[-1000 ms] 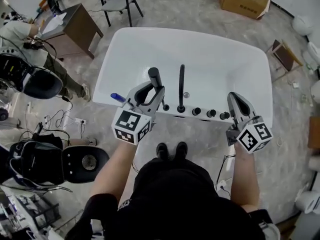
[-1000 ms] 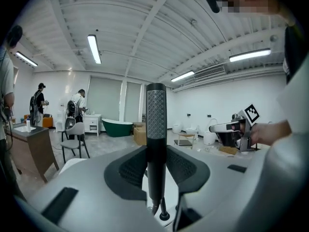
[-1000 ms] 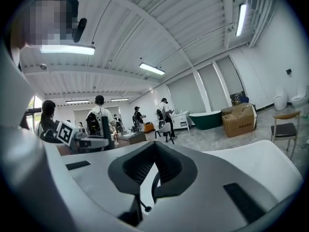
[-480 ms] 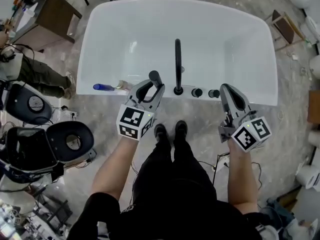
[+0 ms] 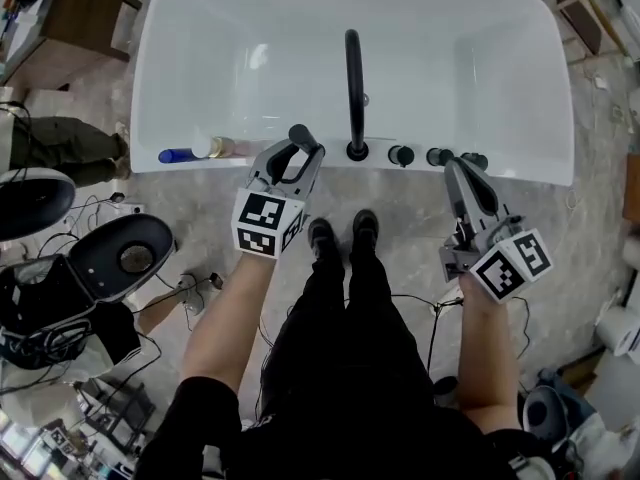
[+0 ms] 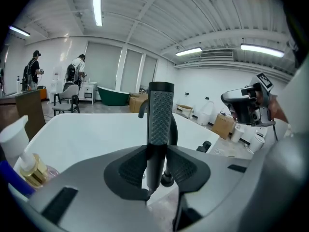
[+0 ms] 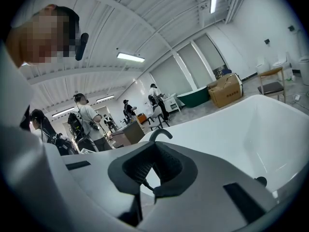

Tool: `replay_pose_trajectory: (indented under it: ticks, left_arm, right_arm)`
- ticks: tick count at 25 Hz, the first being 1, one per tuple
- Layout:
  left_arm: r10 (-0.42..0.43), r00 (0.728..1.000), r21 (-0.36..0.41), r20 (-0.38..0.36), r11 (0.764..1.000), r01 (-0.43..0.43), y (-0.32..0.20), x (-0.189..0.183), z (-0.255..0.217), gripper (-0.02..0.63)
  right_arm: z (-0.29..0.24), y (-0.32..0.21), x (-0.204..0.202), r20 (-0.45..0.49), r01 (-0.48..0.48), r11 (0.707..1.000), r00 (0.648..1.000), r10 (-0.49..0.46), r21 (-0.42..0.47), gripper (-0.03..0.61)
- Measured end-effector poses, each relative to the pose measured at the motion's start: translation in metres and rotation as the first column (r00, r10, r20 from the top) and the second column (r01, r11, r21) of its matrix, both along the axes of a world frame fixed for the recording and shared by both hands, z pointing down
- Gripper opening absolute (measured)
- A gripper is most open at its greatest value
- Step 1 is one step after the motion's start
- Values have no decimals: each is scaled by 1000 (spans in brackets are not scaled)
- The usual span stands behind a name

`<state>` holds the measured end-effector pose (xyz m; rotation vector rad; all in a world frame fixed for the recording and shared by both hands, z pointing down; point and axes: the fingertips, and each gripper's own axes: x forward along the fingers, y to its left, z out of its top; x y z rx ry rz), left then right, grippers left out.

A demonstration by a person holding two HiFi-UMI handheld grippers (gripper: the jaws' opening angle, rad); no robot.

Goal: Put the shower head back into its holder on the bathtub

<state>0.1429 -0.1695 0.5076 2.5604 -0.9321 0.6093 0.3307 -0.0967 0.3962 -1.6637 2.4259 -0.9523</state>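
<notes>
Left gripper (image 5: 296,158) — jaws clamped on the upright black shower head (image 6: 160,115), at the near rim of the white bathtub (image 5: 300,28), just left of the spout (image 5: 352,78). Right gripper (image 5: 458,168) — jaws together, nothing between them, just short of the near rim by the three knobs (image 5: 437,156). Two bottles (image 5: 195,151) sit on the near rim toward its left corner.

Bright ceiling tubes (image 6: 97,9), soft sheen on the bathtub (image 5: 258,58), faint shadows, fisheye-bent gripper views with dark corners
</notes>
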Motion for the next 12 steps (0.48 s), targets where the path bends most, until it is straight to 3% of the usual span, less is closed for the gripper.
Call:
replay_pose_trajectory:
  ticks: [12]
  left_arm:
    - [19,996,-46,83,999,-15,3,-2,62,137]
  right_arm:
    - [19,28,4,1,-38,998,999,38,-58,14]
